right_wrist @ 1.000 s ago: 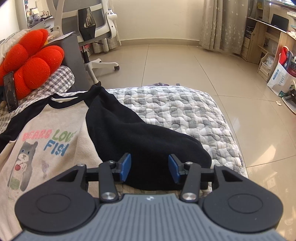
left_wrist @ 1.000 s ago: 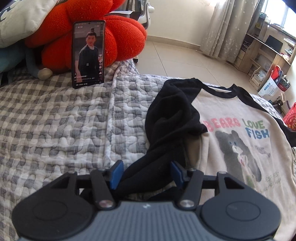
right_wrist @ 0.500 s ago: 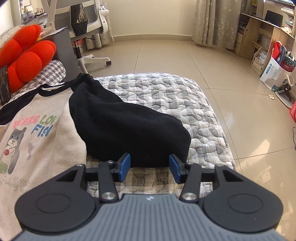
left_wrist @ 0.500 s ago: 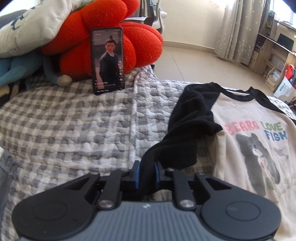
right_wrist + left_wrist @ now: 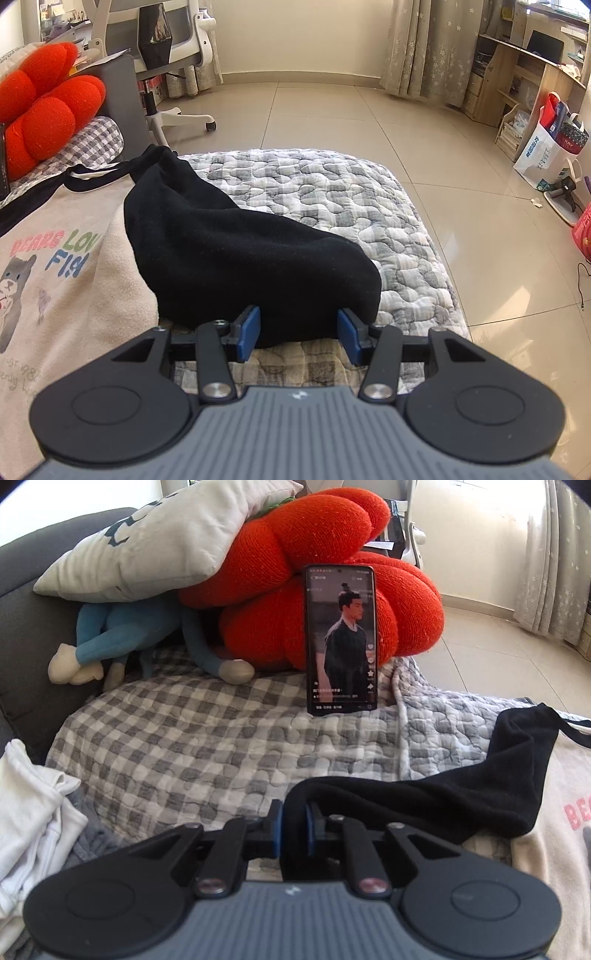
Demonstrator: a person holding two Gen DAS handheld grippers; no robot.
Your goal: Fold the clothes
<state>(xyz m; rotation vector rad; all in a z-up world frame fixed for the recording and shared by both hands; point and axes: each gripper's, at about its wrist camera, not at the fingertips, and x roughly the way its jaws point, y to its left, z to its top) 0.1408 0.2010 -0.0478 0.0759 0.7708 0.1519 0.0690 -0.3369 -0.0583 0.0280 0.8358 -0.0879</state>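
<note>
Pointing down at a slant toward the bed, the left tongs [image 5: 294,825] are clenched on the end of the shirt's black left sleeve [image 5: 461,794]. The blue pads [image 5: 277,825] press the cloth from both sides. From the pinch, the sleeve runs up and to the right, back to the cream shirt [image 5: 561,812] at the right edge of this view. The phone [image 5: 340,638] stands past the sleeve, leaning on the red cushion [image 5: 295,554].

The right tongs [image 5: 298,334] also point down at a slant. Their jaws are closing, and the cuff end of the black right sleeve [image 5: 240,251] sits between the blue pads [image 5: 249,330]. The cloth fills the gap from pad to pad, but I cannot tell if the pads press it. This sleeve lies in a fat heap on the quilted bed cover [image 5: 332,192], just right of the shirt's bear picture [image 5: 14,280]. The shirt lies flat, face up, with its black collar [image 5: 99,177] on the far side from the tongs, toward the red cushion. The white office chair [image 5: 173,55] stands on the floor beyond the bed.
</note>
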